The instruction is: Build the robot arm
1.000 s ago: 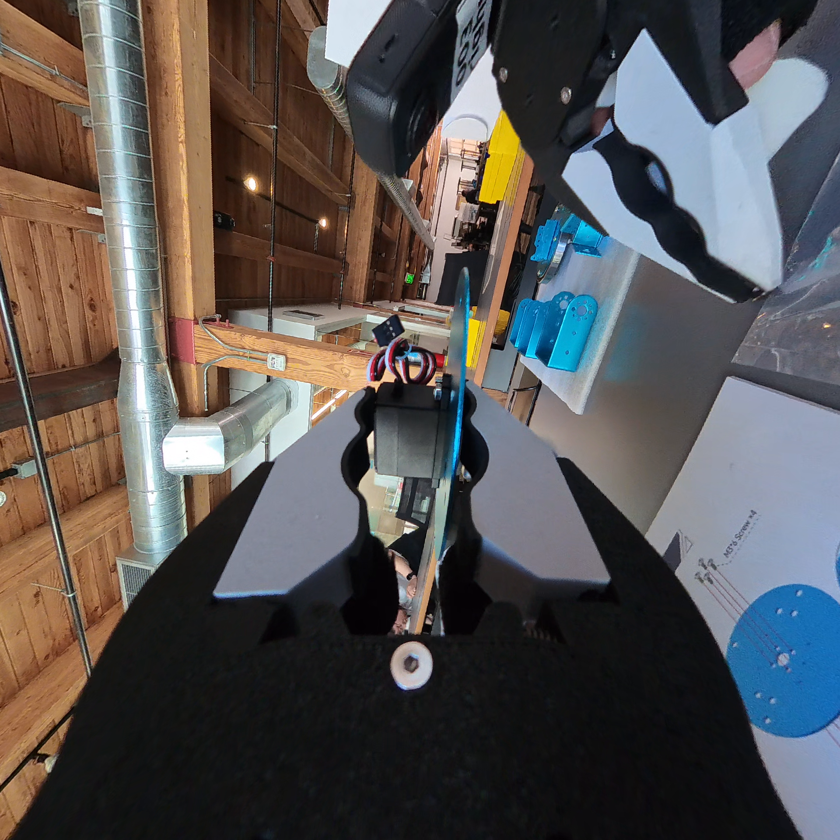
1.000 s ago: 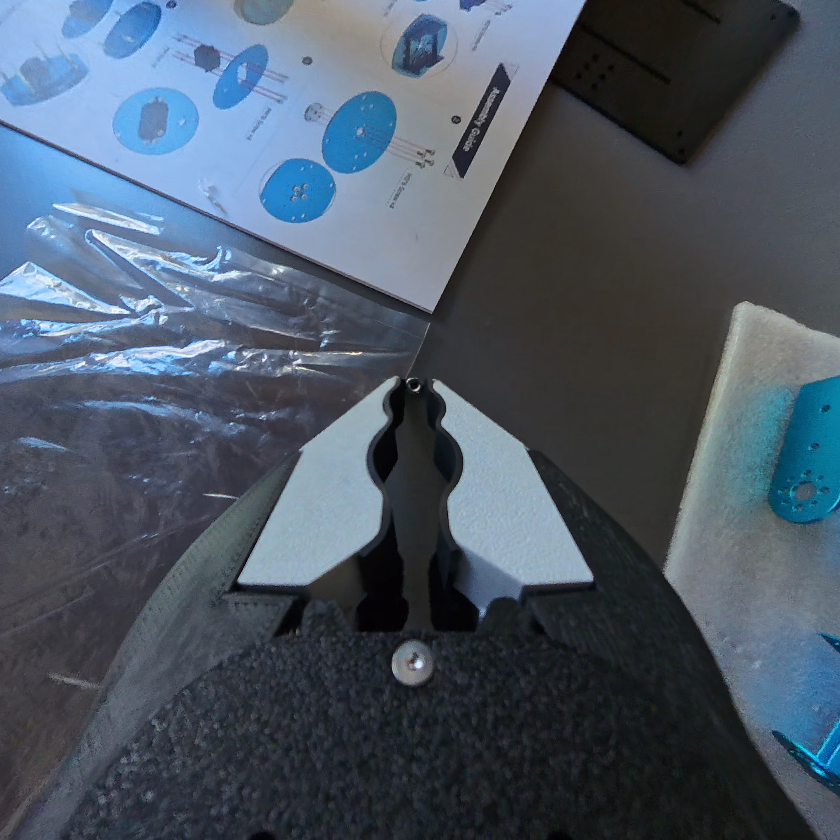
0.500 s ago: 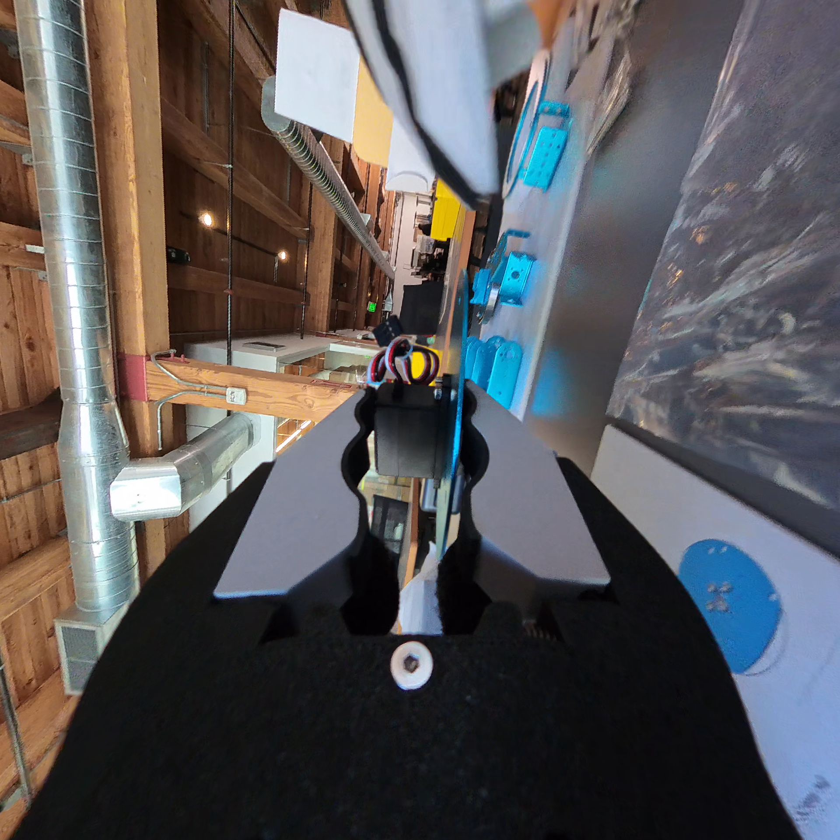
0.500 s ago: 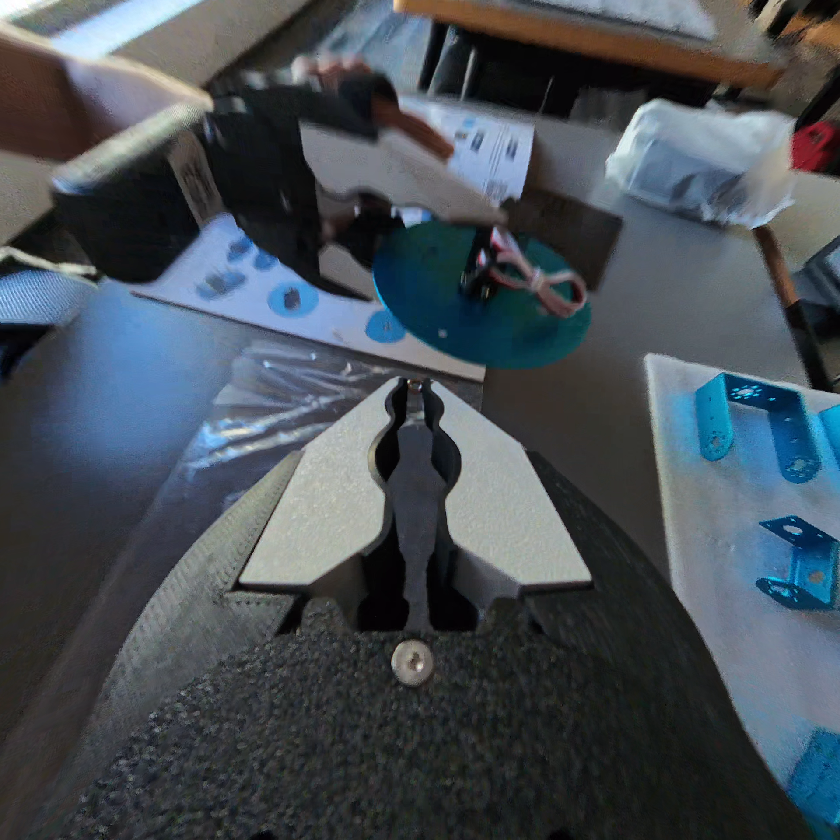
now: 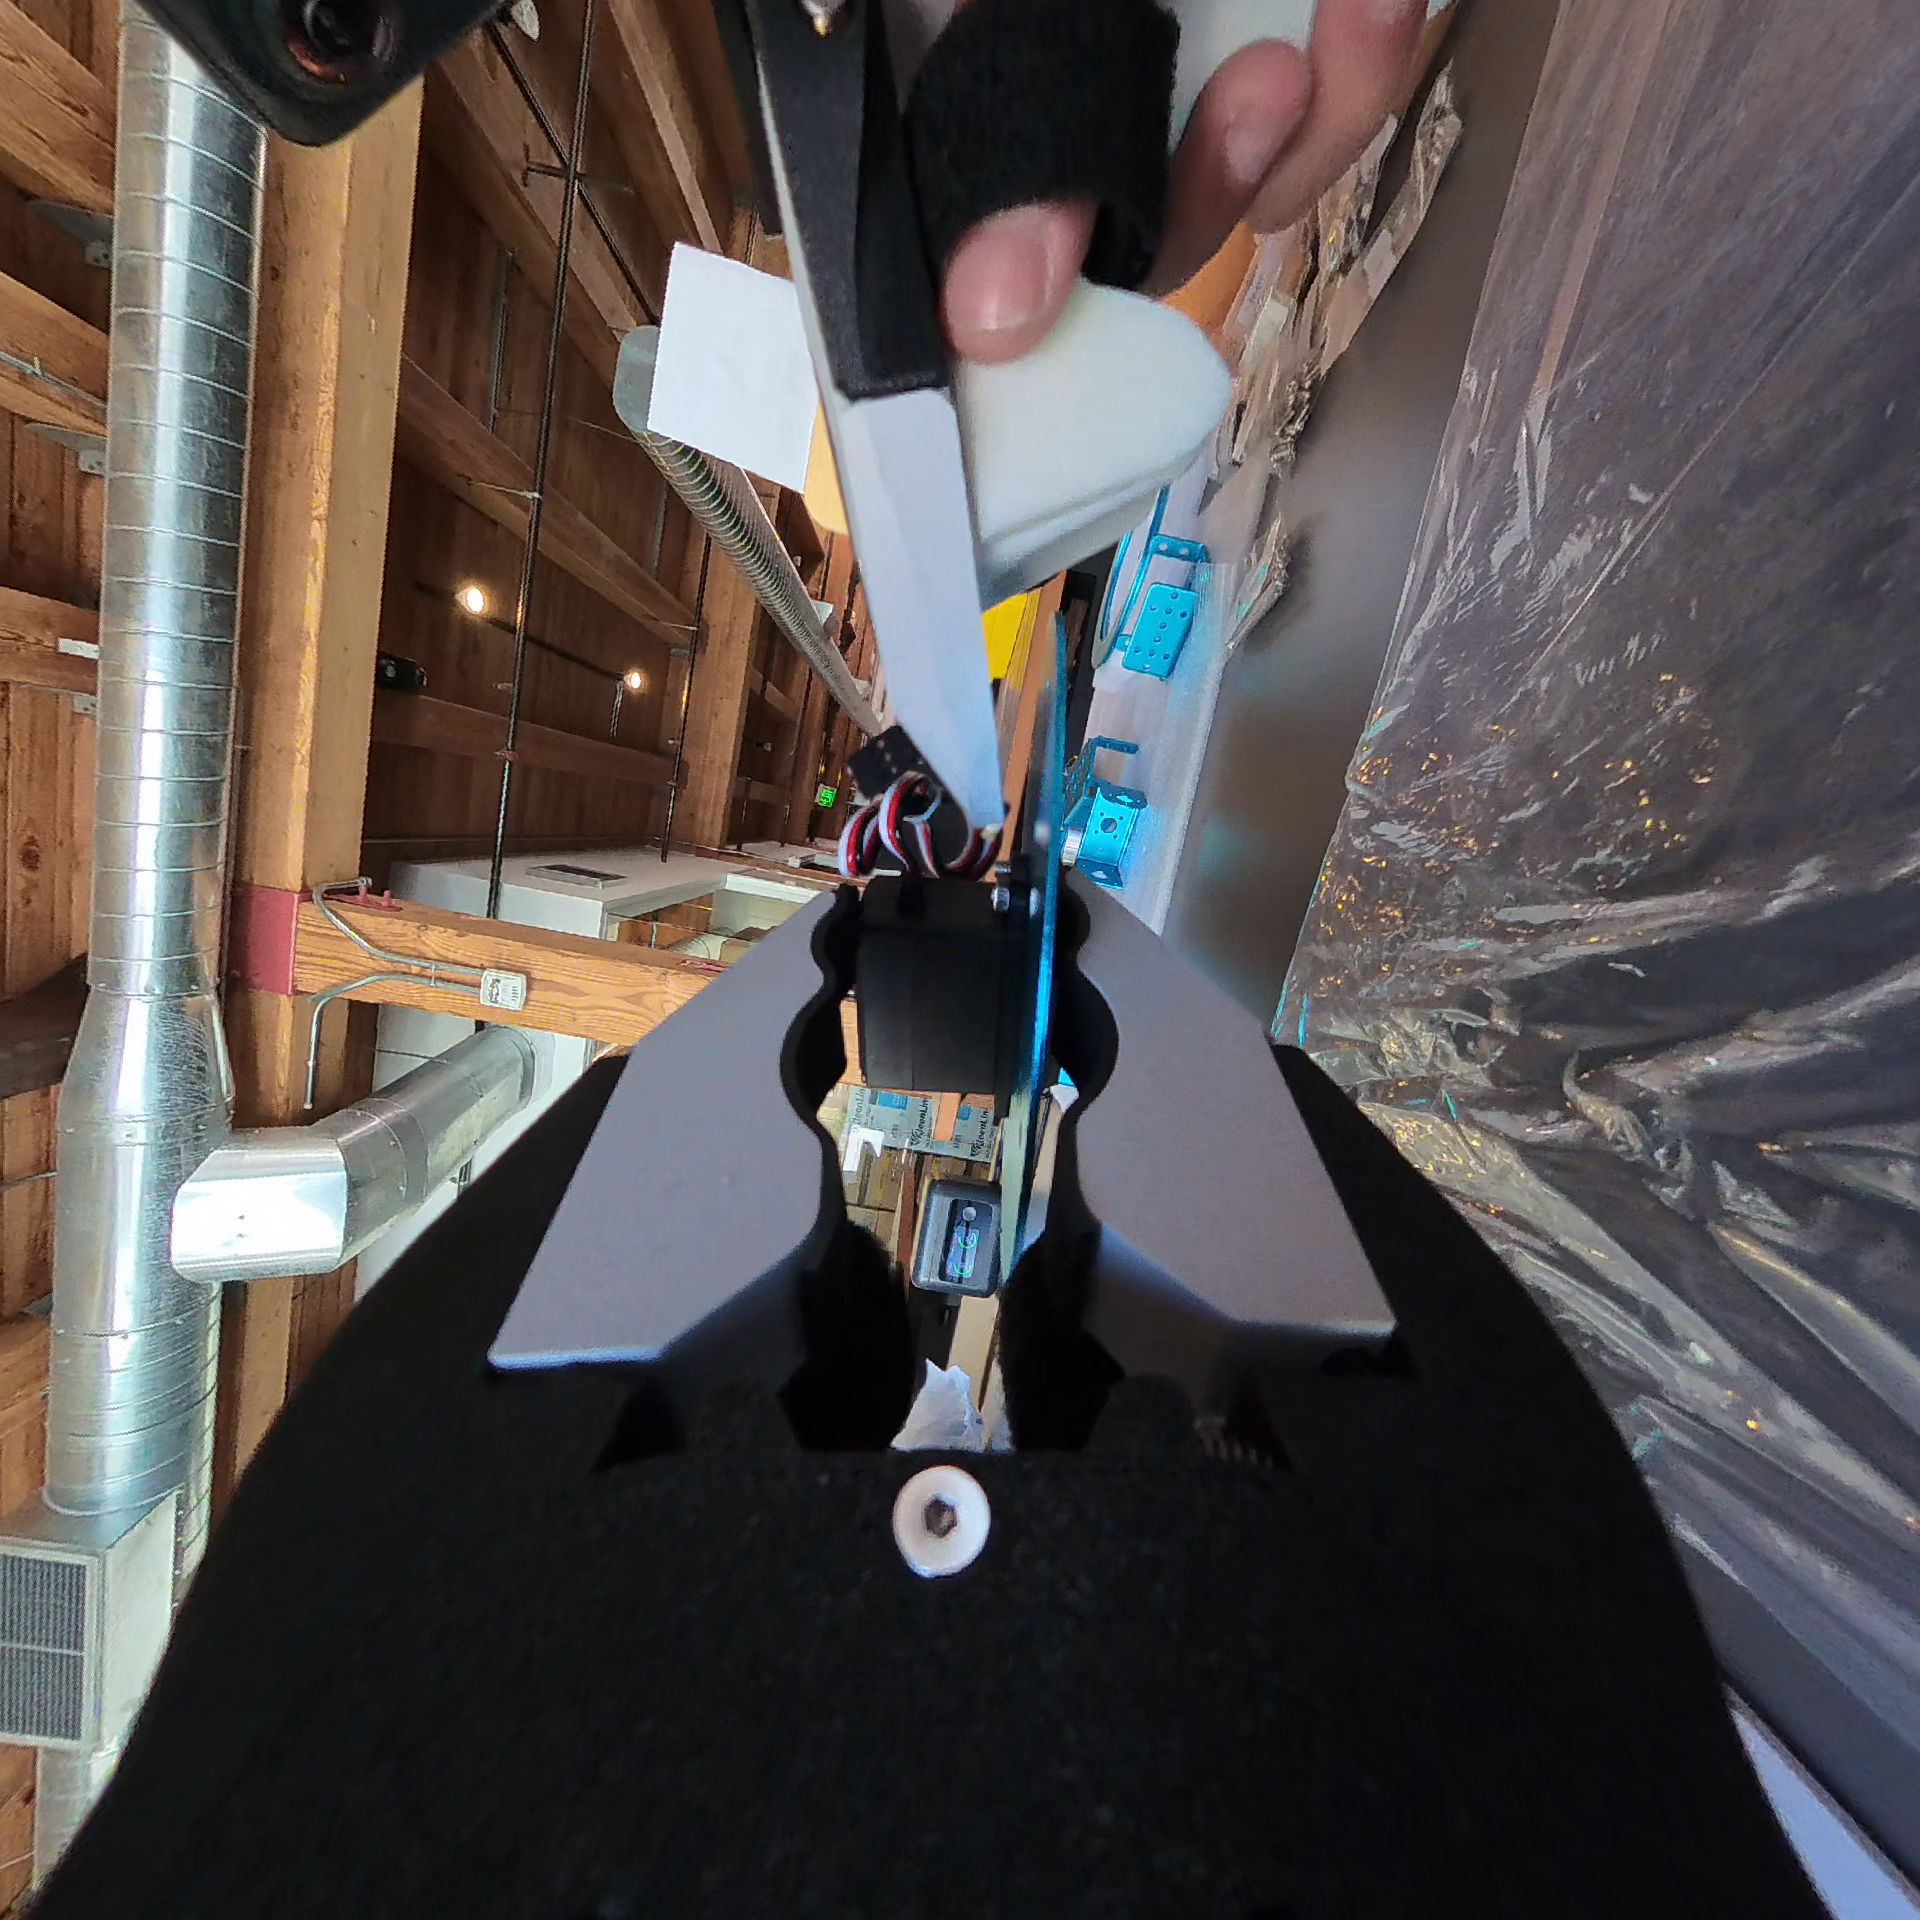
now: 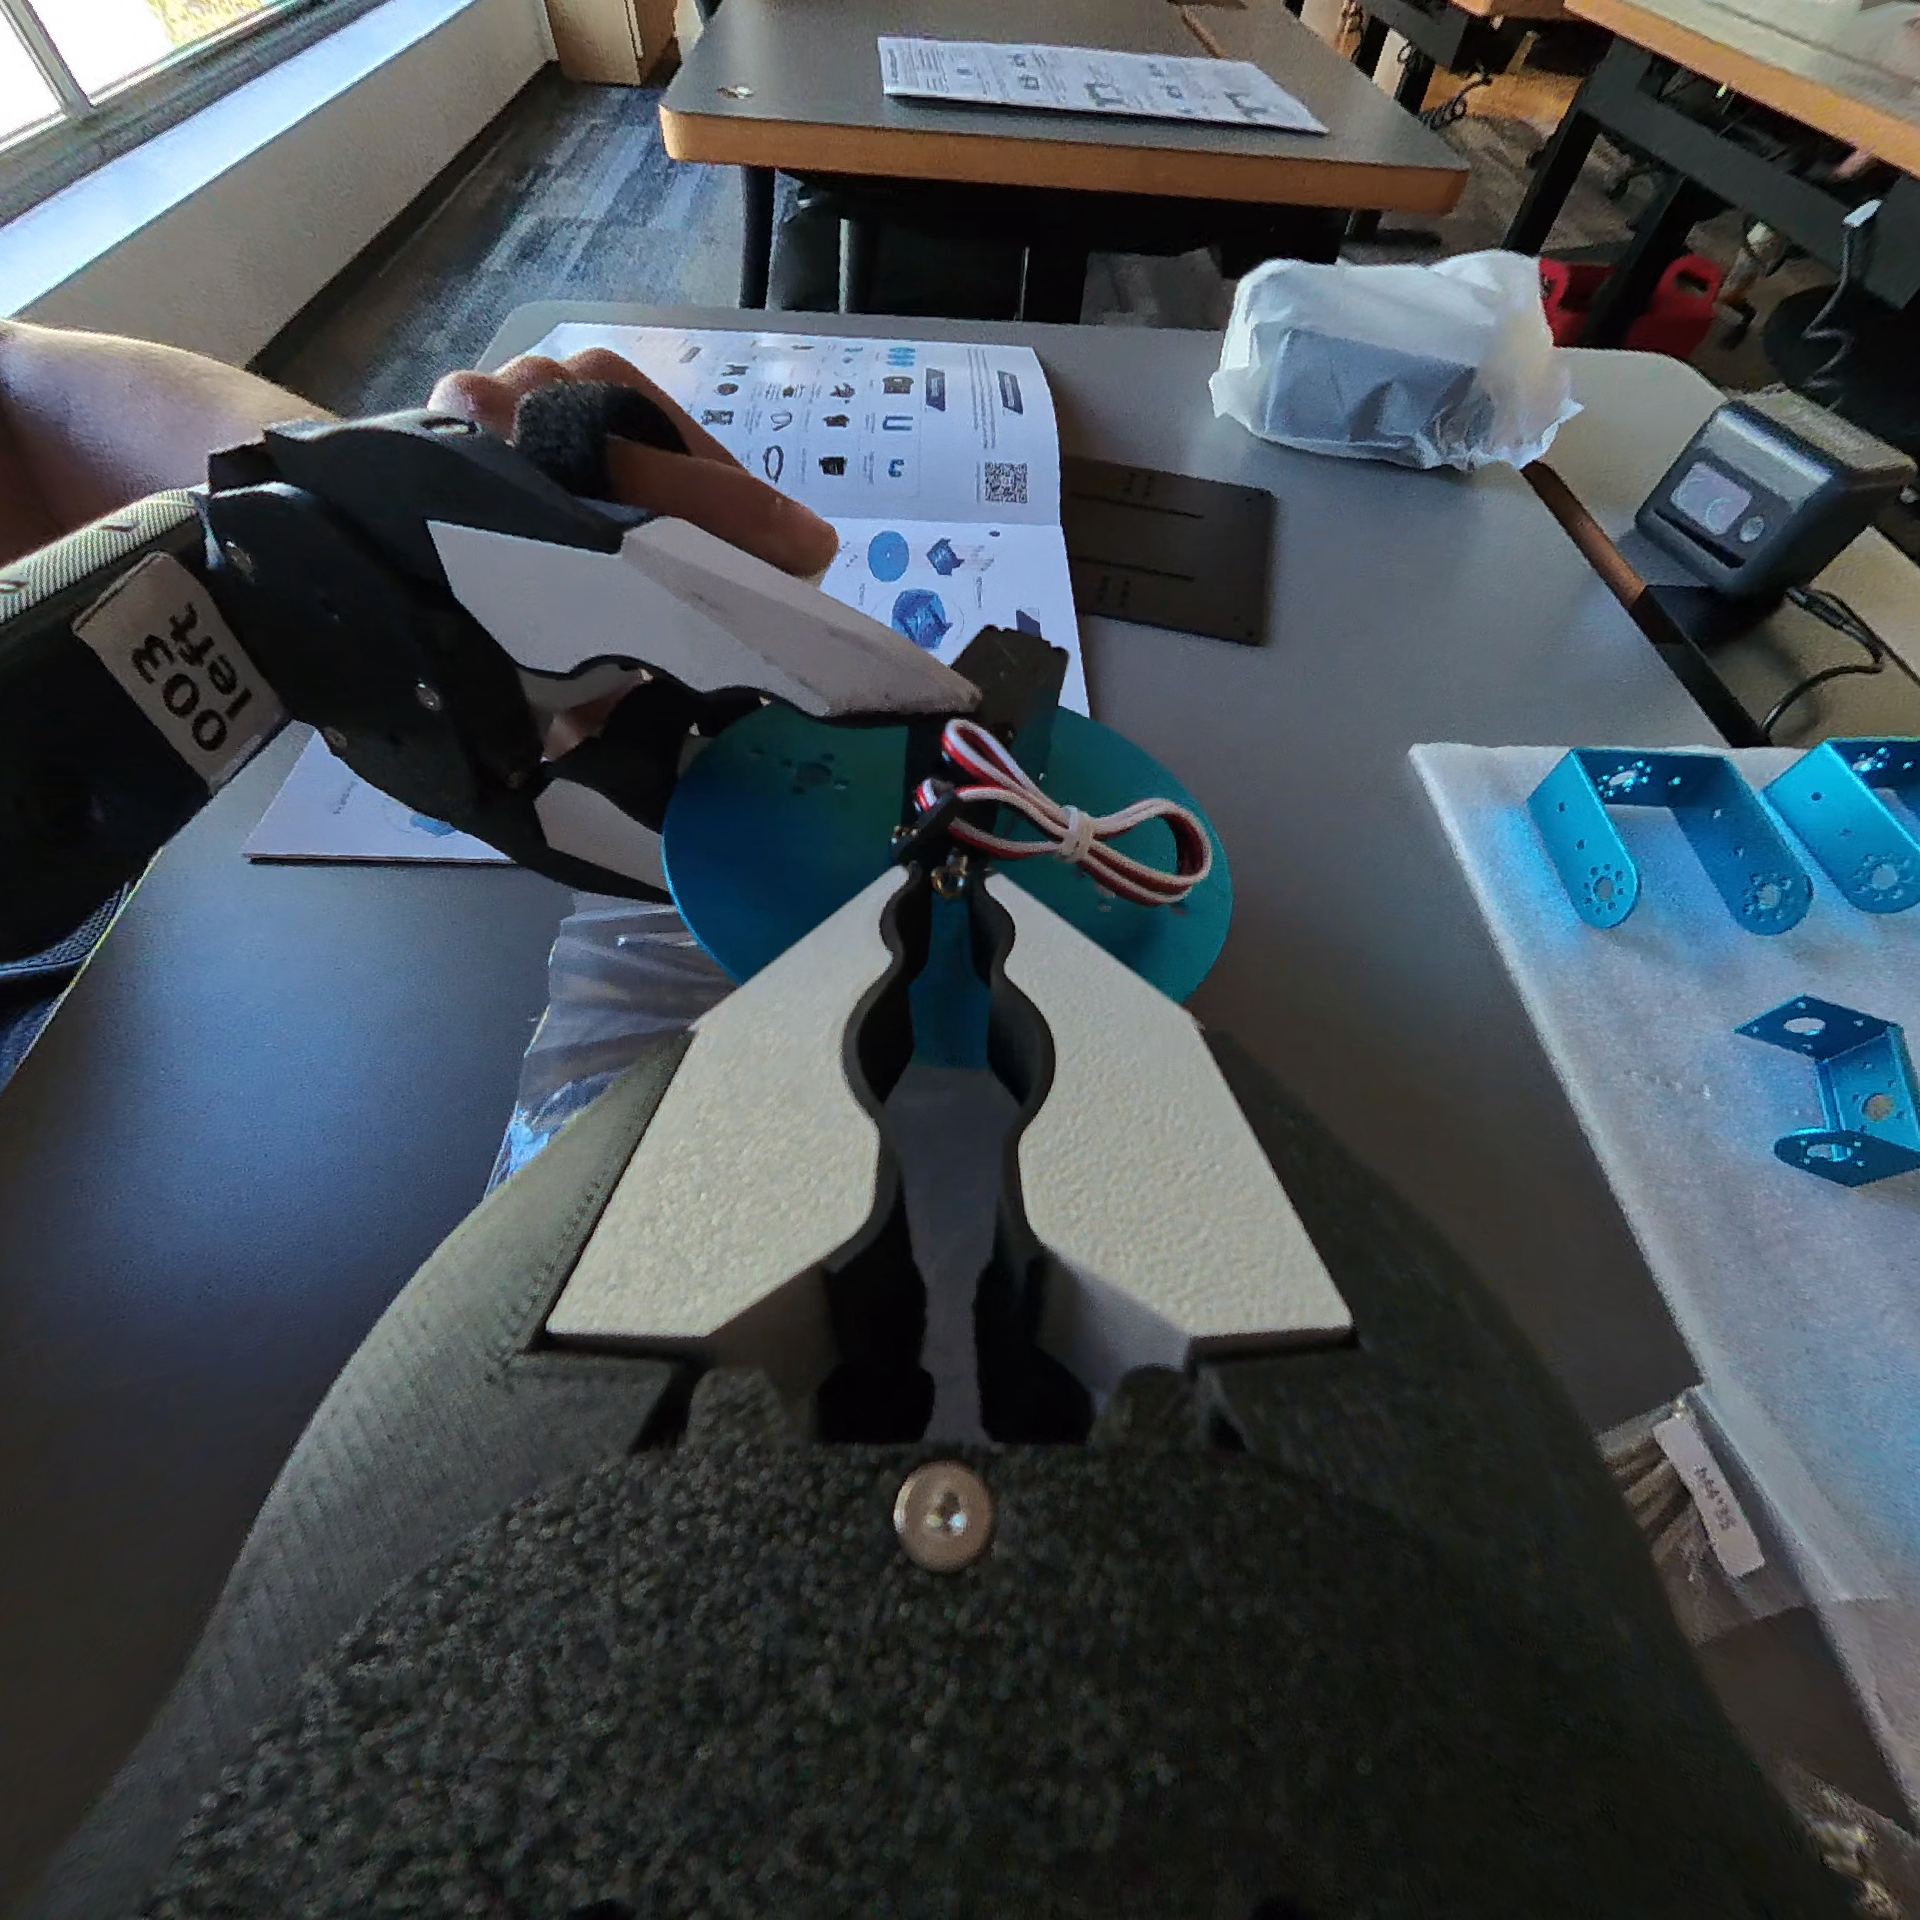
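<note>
Around the work, on a grey table (image 6: 1351, 727): an open instruction booklet (image 6: 914, 436) at the far left, a dark flat plate (image 6: 1174, 551) just beside it, a white-wrapped bundle (image 6: 1382, 364) farther back, a small grey device with a round screen (image 6: 1756, 509) at the far right edge. Nearer right, a white foam sheet (image 6: 1621, 1039) bearing several blue metal brackets (image 6: 1662, 831). Under the grippers, crumpled clear plastic film (image 5: 1621, 935). Overhead in the left wrist view, wooden beams and a silver duct (image 5: 156, 727).

Left gripper (image 5: 951, 935) held up off the table and rolled onto its side, so the table runs down the right edge of its own view. A hand (image 6: 644, 457) with a black strap over one finger wrapped round its body. Right gripper (image 6: 948, 883) reaching in from above in the left wrist view, tips down, a strapped finger pressing its white trigger.

Left gripper clamped partway closed on a black servo (image 5: 935, 987) and the blue round disc (image 6: 935, 831) mounted to it, one finger on the servo body, the other against the disc face. Red, white and black servo cable (image 6: 1081, 831) looped and tied, hanging over the disc. Right gripper nearly closed, pinching a tiny screw (image 6: 948, 881) at its tips, right at the servo's mounting flange beside the disc.
</note>
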